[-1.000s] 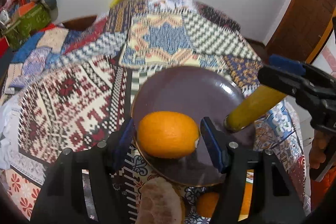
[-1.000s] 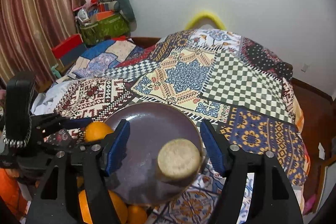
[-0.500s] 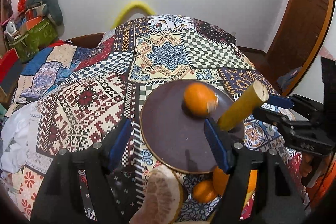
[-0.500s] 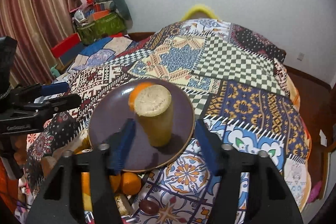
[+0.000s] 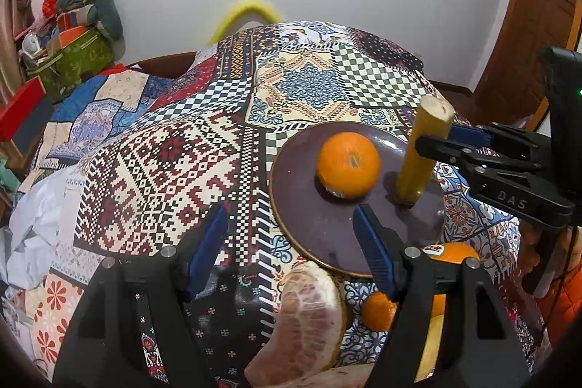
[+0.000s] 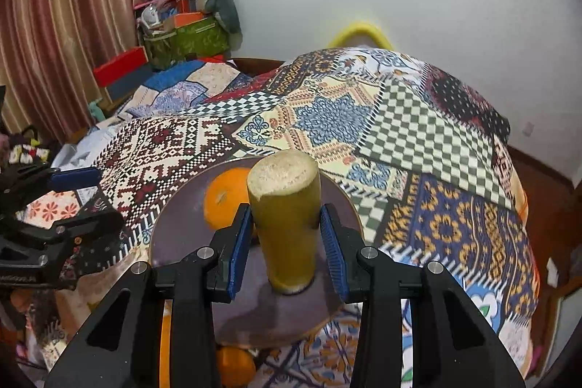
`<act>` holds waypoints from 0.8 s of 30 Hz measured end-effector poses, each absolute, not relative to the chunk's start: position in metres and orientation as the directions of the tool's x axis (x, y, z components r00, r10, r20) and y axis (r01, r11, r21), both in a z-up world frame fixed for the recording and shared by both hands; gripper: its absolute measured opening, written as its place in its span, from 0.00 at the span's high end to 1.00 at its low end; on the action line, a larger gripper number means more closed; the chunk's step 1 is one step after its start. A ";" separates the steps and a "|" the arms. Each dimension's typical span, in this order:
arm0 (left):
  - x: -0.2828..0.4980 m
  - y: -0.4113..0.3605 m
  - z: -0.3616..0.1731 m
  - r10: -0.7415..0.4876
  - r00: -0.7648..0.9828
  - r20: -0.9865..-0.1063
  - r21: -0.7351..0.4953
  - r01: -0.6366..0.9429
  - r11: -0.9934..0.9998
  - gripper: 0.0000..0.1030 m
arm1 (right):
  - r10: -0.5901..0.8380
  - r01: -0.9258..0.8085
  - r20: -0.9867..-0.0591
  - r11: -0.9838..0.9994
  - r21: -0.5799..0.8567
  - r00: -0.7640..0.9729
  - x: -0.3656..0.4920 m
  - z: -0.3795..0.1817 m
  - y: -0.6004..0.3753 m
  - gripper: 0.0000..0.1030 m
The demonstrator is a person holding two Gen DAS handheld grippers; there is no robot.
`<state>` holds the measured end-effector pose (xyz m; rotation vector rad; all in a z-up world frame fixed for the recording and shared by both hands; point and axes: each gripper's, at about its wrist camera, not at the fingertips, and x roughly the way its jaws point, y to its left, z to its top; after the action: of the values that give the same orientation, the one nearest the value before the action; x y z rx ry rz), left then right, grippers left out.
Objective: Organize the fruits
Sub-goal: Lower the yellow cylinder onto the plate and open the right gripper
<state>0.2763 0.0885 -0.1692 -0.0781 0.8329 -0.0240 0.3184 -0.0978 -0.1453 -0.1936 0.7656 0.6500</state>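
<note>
A dark purple plate (image 5: 327,228) lies on the patchwork cloth. On it sit an orange (image 5: 347,164) and a yellow cut fruit piece (image 5: 418,166) standing on end. My left gripper (image 5: 287,211) is open and empty, a little short of the orange at the plate's near rim. In the right wrist view my right gripper (image 6: 285,211) straddles the yellow piece (image 6: 287,224). Its jaws are closing and the blue pads touch both sides. The orange (image 6: 225,199) sits behind the piece on the plate (image 6: 182,235).
A peeled pomelo segment (image 5: 309,315) and two more oranges (image 5: 378,311) (image 5: 451,253) lie at the plate's near edge. The patterned cloth (image 5: 163,162) stretches left and back. Boxes and a green bag (image 5: 69,60) stand at the far left by the wall.
My left gripper has let the orange go onto the plate and drawn back. The right jaws have narrowed from wide open onto the yellow piece, which now stands more upright.
</note>
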 end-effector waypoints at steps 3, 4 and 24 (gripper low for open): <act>0.275 0.093 -0.170 -0.055 0.672 -0.738 -0.093 -0.021 0.995 0.31 | 0.464 -0.597 -0.706 0.799 0.073 0.535 0.330 -0.147 -0.092 0.66; 0.274 0.094 -0.171 -0.054 0.672 -0.738 -0.093 -0.023 0.995 0.31 | 0.464 -0.591 -0.712 0.802 0.084 0.528 0.337 -0.148 -0.091 0.66; 0.241 0.092 -0.151 -0.053 0.697 -0.715 -0.108 -0.034 0.994 0.31 | 0.514 -0.590 -0.689 0.793 0.153 0.511 0.283 -0.119 -0.124 0.52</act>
<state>0.2405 0.0917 -0.1509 -0.1159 0.7994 -0.0105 0.2834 -0.1236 -0.1190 -0.1057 0.7922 0.6656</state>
